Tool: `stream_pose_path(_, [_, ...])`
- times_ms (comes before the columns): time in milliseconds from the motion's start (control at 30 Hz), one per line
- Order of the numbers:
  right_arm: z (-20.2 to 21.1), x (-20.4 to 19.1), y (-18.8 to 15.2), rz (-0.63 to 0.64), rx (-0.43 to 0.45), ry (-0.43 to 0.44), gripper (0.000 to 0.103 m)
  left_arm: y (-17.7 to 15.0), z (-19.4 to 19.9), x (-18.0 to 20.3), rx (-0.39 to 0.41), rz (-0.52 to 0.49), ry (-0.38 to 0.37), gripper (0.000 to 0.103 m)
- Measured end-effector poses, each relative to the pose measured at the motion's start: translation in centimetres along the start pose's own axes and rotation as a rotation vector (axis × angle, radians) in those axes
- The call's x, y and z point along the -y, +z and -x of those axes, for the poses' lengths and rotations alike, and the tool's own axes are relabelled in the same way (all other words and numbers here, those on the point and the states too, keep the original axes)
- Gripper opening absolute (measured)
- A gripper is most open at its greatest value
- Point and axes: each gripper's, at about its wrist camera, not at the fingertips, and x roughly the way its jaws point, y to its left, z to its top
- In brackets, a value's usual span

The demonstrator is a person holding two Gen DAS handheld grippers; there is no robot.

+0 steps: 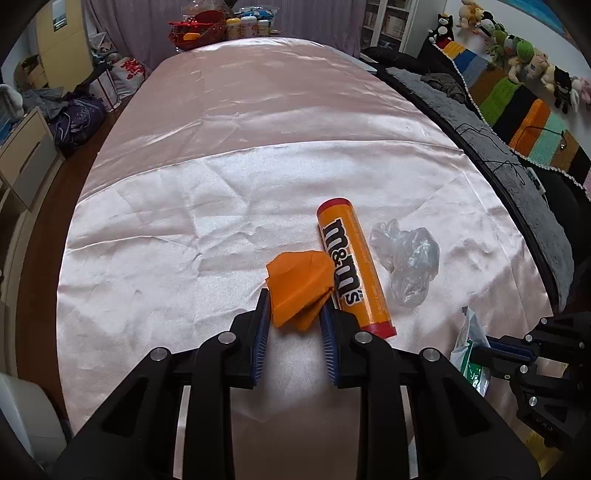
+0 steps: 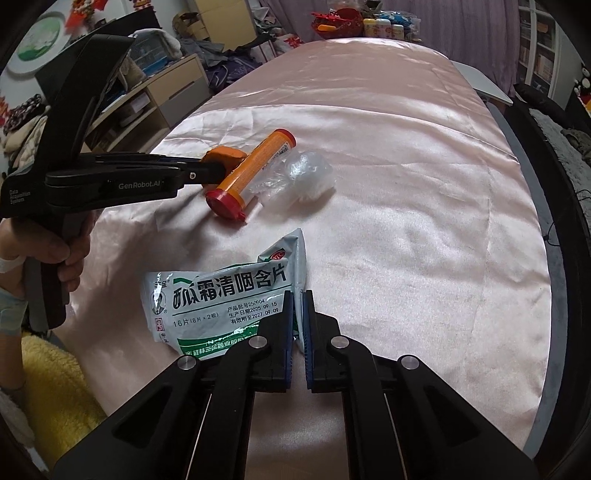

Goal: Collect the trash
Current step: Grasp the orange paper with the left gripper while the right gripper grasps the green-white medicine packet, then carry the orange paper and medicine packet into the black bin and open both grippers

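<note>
My left gripper point(image 1: 295, 306) has its fingers on either side of a crumpled orange paper point(image 1: 299, 284), which sits between the blue pads; whether they clamp it I cannot tell. An orange M&M's tube point(image 1: 351, 266) lies right beside the paper, and a crumpled clear plastic wrap point(image 1: 406, 258) lies to the tube's right. My right gripper point(image 2: 298, 299) is shut on a white and green medicine packet point(image 2: 221, 302), holding its right edge just above the pink satin cloth. The tube point(image 2: 255, 166) and wrap point(image 2: 303, 177) also show in the right wrist view.
The pink satin cloth point(image 1: 240, 129) covers the whole table. A red basket point(image 1: 195, 29) and bottles point(image 1: 247, 27) stand at the far end. A dark sofa with a striped blanket point(image 1: 517, 110) runs along the right; cabinets and bags lie left.
</note>
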Motion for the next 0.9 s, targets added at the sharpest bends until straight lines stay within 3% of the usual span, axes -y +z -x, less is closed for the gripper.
stream_pose_path(200, [2.8,-0.6,-1.3,0.0,0.029,-0.009,0.006,-2.5,4.8,0.2,0.051,0.036,0.01,0.024])
stream_pose_path(467, [6.5,-1.7,-4.9,-0.013,0.053,-0.018,0.006,-9.0,11.0,3.0,0.097,0.06,-0.034,0.024])
stream_pose_path(900, [10.3,-2.4,-12.9,-0.051,0.036,-0.043,0.006,-20.1,14.8,7.1,0.046,0.073,-0.079,0.025])
